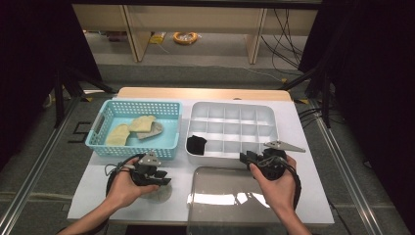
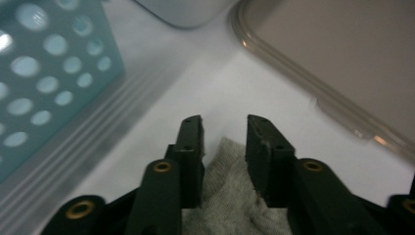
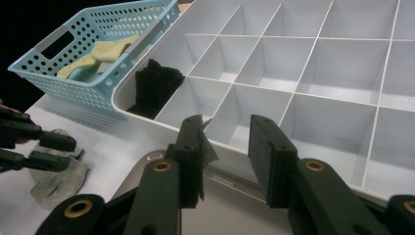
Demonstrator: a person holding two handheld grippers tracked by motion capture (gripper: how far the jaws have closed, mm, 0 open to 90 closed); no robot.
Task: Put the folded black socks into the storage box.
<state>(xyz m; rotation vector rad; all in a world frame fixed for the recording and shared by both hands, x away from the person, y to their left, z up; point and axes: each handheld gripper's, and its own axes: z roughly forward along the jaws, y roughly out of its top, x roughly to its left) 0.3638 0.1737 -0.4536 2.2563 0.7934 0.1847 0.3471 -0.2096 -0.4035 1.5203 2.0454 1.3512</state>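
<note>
I find the left gripper [image 1: 161,181] low over the white table [image 1: 303,196] in front of the blue basket [image 1: 98,142], its jaws spread with a grey sock [image 2: 230,196] lying between them on the table top. In the left gripper view the pads stand clear of the cloth on both sides, so I judge the sock is straddled, not pinched; the gripper sits this way, I take it, to close on the loose bunched cloth at its middle. The right gripper view shows the same sock [image 3: 58,176] under those jaws, resting flat on the table, just beside the basket and apart from the clear lid [image 1: 225,196] that lies near the table's front edge. The right gripper [image 1: 244,157] is held at the near rim of the white divided tray [image 1: 274,122], jaws spread and empty, with a thin scrap I cannot identify on its left pad. I read that hand as waiting beside the tray. One black sock [image 1: 196,144] already fills the tray's near-left compartment; the others are bare. The basket holds yellow socks [image 1: 132,128] and a grey one [image 1: 155,129], unsorted. My judgement: the work is sorting socks into compartments, and it is at an early stage.
</note>
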